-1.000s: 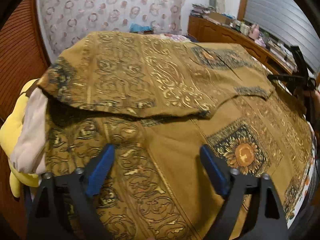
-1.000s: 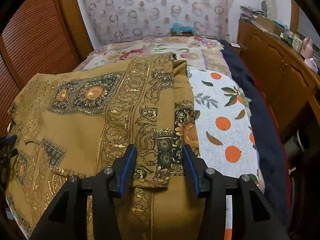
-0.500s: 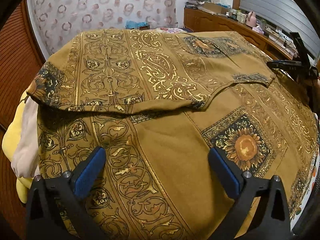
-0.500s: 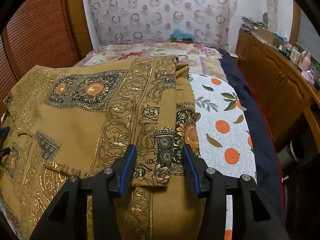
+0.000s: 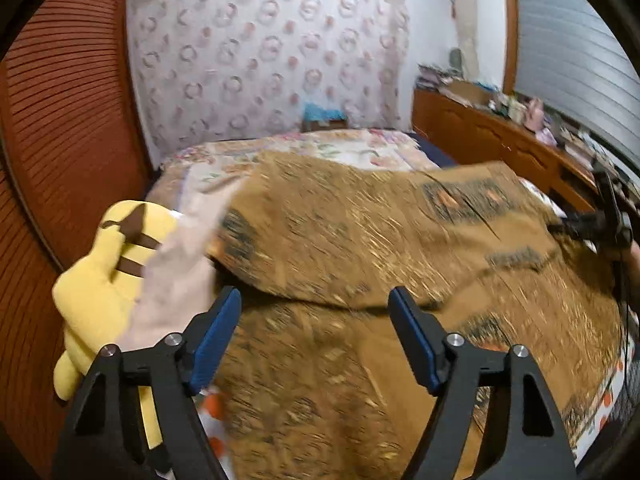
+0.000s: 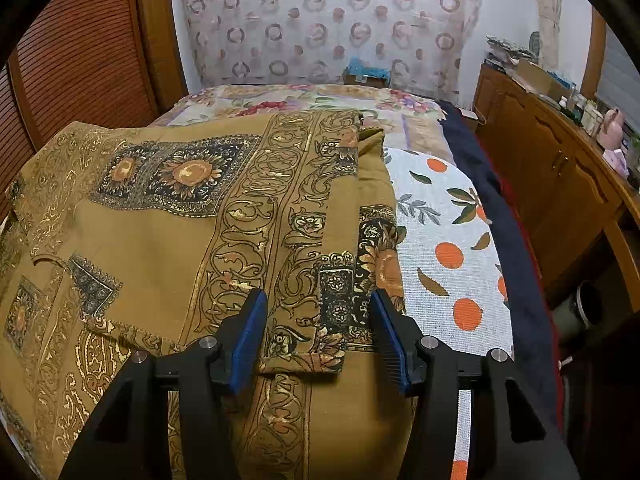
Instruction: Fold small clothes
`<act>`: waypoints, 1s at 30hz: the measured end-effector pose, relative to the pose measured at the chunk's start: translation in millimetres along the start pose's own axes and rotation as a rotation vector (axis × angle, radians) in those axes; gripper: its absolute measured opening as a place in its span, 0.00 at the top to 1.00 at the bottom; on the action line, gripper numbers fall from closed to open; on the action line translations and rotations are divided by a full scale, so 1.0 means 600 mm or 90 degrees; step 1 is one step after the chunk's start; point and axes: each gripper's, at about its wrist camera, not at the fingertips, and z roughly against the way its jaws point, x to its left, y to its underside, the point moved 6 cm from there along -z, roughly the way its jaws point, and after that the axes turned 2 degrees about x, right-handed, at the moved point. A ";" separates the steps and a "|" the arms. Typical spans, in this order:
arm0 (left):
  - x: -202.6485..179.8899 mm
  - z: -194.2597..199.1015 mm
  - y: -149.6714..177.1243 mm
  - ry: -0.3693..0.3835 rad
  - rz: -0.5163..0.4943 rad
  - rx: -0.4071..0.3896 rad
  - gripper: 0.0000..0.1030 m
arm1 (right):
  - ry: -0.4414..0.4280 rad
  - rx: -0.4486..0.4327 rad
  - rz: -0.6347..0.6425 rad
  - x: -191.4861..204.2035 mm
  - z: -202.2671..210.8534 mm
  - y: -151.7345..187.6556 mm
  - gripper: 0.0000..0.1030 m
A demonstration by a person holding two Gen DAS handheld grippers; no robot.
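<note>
The brown patterned garment (image 6: 168,216) lies spread across the bed (image 6: 448,216), its upper layer folded over. A yellow plush toy (image 5: 100,280) sits at the garment's left edge. My left gripper (image 5: 314,334) hovers above the cloth, jaws spread, grasping nothing. My right gripper (image 6: 318,336) straddles the folded hem, jaws released

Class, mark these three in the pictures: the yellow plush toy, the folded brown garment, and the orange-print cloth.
yellow plush toy (image 5: 96,292): left wrist view, on its body.
brown garment (image 6: 160,240): right wrist view, plain middle panel.
orange-print cloth (image 6: 444,232): right wrist view, white ground between oranges.
</note>
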 end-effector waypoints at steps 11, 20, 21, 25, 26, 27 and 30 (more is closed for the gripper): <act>0.067 -0.053 -0.032 -0.031 0.054 0.025 0.48 | 0.004 0.000 0.002 -0.008 0.002 0.000 0.46; 0.066 -0.080 -0.039 -0.031 0.029 0.052 0.88 | -0.016 0.004 0.026 0.000 0.010 -0.001 0.83; 0.066 -0.081 -0.041 -0.033 0.027 0.053 0.88 | -0.018 0.002 0.033 0.004 0.013 -0.002 0.87; 0.070 -0.096 -0.043 -0.036 0.022 0.080 0.88 | -0.015 -0.014 0.039 0.010 0.024 -0.009 0.92; 0.071 -0.099 -0.042 -0.039 0.021 0.085 0.88 | -0.014 -0.020 0.037 0.011 0.027 -0.010 0.93; 0.072 -0.100 -0.040 -0.039 0.019 0.087 0.88 | -0.017 -0.025 0.036 0.011 0.031 -0.012 0.94; 0.069 -0.086 -0.042 -0.013 0.030 0.070 0.97 | -0.021 -0.046 0.034 0.010 0.044 -0.018 0.94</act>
